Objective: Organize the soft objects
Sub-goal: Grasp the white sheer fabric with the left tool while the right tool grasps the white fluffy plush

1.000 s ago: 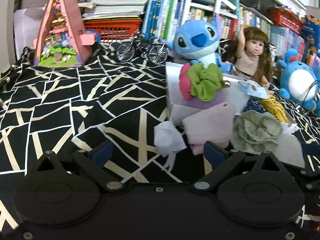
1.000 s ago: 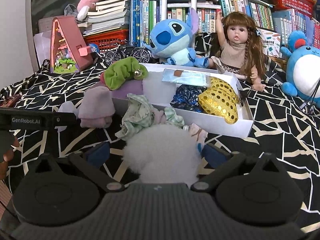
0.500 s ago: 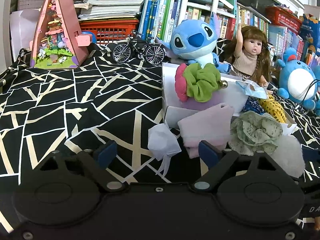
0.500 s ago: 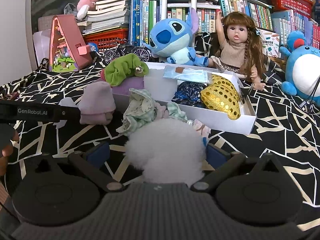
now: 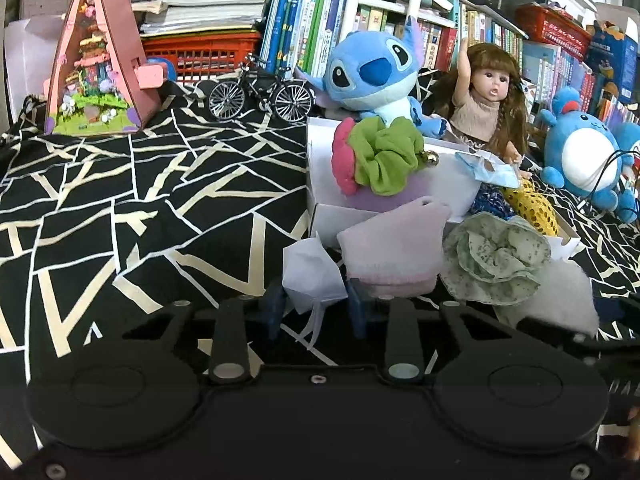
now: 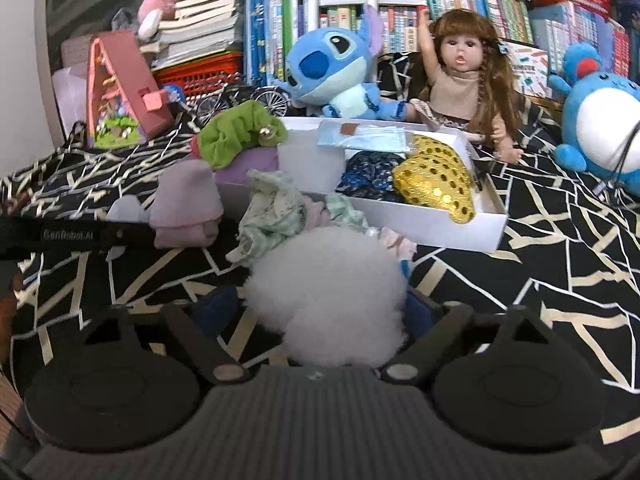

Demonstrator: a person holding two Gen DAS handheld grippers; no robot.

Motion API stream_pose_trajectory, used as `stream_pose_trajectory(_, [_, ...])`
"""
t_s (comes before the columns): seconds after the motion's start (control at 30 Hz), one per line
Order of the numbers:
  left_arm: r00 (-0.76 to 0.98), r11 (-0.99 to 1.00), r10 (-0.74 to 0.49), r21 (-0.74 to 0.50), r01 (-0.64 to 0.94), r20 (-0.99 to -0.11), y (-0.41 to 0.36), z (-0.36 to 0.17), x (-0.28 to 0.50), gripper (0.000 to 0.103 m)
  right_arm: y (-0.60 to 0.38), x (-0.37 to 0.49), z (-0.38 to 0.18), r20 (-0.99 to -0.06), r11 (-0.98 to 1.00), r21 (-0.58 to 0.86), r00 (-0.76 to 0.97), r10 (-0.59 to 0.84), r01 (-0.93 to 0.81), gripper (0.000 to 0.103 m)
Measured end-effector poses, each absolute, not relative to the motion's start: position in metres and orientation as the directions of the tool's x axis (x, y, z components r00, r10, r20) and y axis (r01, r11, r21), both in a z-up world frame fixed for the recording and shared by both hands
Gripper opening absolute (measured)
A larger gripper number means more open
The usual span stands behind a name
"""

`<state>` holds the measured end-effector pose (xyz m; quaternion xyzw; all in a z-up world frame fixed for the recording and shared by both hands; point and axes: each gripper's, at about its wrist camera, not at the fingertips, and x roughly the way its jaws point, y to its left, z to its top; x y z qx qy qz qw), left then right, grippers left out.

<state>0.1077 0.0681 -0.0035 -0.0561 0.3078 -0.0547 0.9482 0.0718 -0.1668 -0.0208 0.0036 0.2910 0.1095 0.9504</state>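
On the black cloth (image 5: 120, 216) with pale crossing lines, your left gripper (image 5: 316, 304) has just closed its two blue pads on one small white gauze pouch (image 5: 308, 272), whose strings hang below the jaws. Beside it lies one folded pink cloth (image 5: 392, 248), touching one pale green floral scrunchie (image 5: 496, 256). Your right gripper (image 6: 324, 308) has just been narrowing around one white fluffy ball (image 6: 328, 280); the right pad touches the fluff, while the left pad stands just apart from it. One white open box (image 6: 440, 228) sits behind these things and holds one gold sequinned piece (image 6: 436, 176), one dark blue scrunchie (image 6: 368, 172) and one pale blue packet (image 6: 360, 136). One green scrunchie (image 5: 388, 156) with a small bell rests on one lilac cushion (image 5: 384, 196) at the box's left end. Behind the box: one blue plush creature (image 5: 372, 76), one doll (image 5: 488, 96), one round blue-and-white plush (image 5: 584, 156), one miniature bicycle (image 5: 260, 96), one triangular pink model house (image 5: 96, 64)
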Motion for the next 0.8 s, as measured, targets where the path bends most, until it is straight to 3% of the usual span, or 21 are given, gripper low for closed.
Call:
stream_pose_trajectory(0.3, [0.833,0.989,-0.135,-0.129,0.077,-0.537,0.069,0.013,0.096,0.031,-0.186,0.067,-0.008,-0.545,0.969,0.165,0.801,0.247,-0.186,0.066])
stream_pose_trajectory(0.4, [0.84,0.989,-0.131,-0.129,0.073,-0.527,0.07,0.019,0.094,0.031,-0.189,0.062,-0.003,-0.536,0.968,0.172,0.808,0.247,-0.182,0.054])
stream_pose_trajectory(0.47, [0.842,0.989,-0.128,-0.129,0.07,-0.523,0.071,0.021,0.094,0.031,-0.193,0.06,0.0,-0.532,0.967,0.183,0.809,0.251,-0.18,0.052])
stream_pose_trajectory(0.63, [0.837,0.987,-0.135,-0.143,0.068,-0.531,0.072,0.021,0.095,0.031,-0.193,0.057,0.0,-0.531,0.97,0.159,0.813,0.24,-0.183,0.056])
stream_pose_trajectory(0.67, [0.835,0.987,-0.136,-0.144,0.069,-0.533,0.072,0.021,0.095,0.031,-0.19,0.057,-0.002,-0.533,0.972,0.146,0.813,0.236,-0.186,0.069])
stream_pose_trajectory(0.8, [0.832,0.987,-0.139,-0.144,0.072,-0.538,0.07,0.018,0.094,0.031,-0.177,0.058,-0.009,-0.541,0.977,0.079,0.815,0.207,-0.196,0.076])
